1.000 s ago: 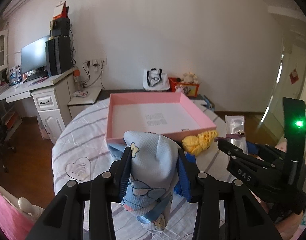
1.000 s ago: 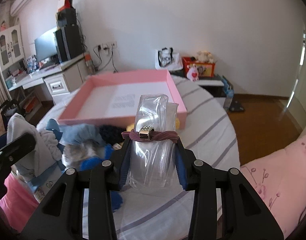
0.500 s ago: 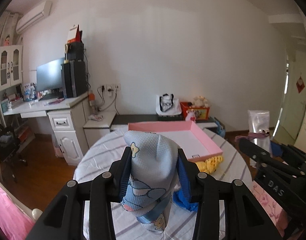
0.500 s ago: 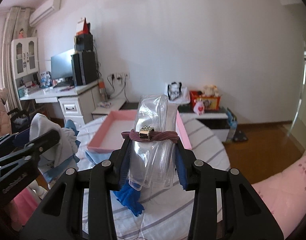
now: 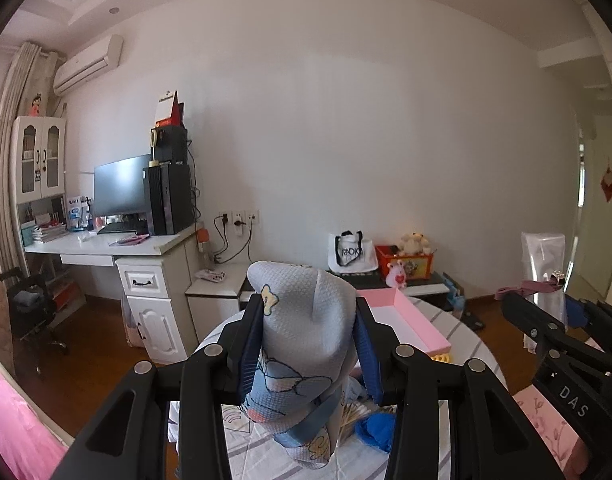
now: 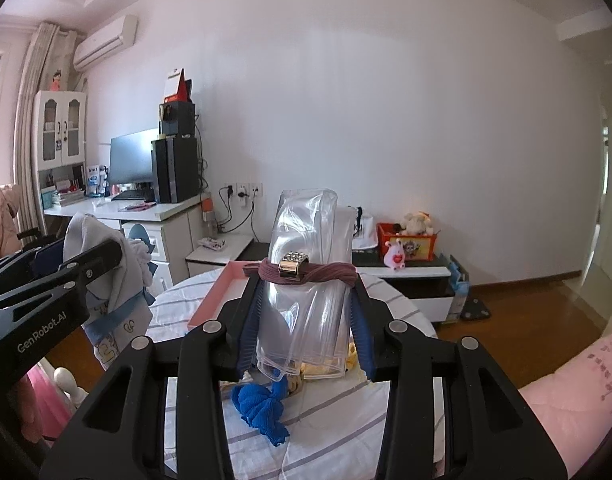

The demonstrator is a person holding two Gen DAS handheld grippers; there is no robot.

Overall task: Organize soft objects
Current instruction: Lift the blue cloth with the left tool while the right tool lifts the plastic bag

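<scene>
My left gripper is shut on a light blue cartoon-print cloth, held upright above the round table; the same cloth shows at the left of the right wrist view. My right gripper is shut on a clear plastic pouch with a maroon hair band and metal clasp around it; the pouch also appears at the right of the left wrist view. A pink tray lies on the striped tablecloth behind both. A blue knitted piece and a yellow knitted piece lie under the pouch.
The round table has a striped white cloth. A white desk with monitor stands at the left, a low dark cabinet with a red toy box at the back. Pink bedding is at the right.
Both grippers have lifted and tilted up with their loads; the tray and table have dropped low in both views, and more wall and ceiling show. Both grips are unchanged.
</scene>
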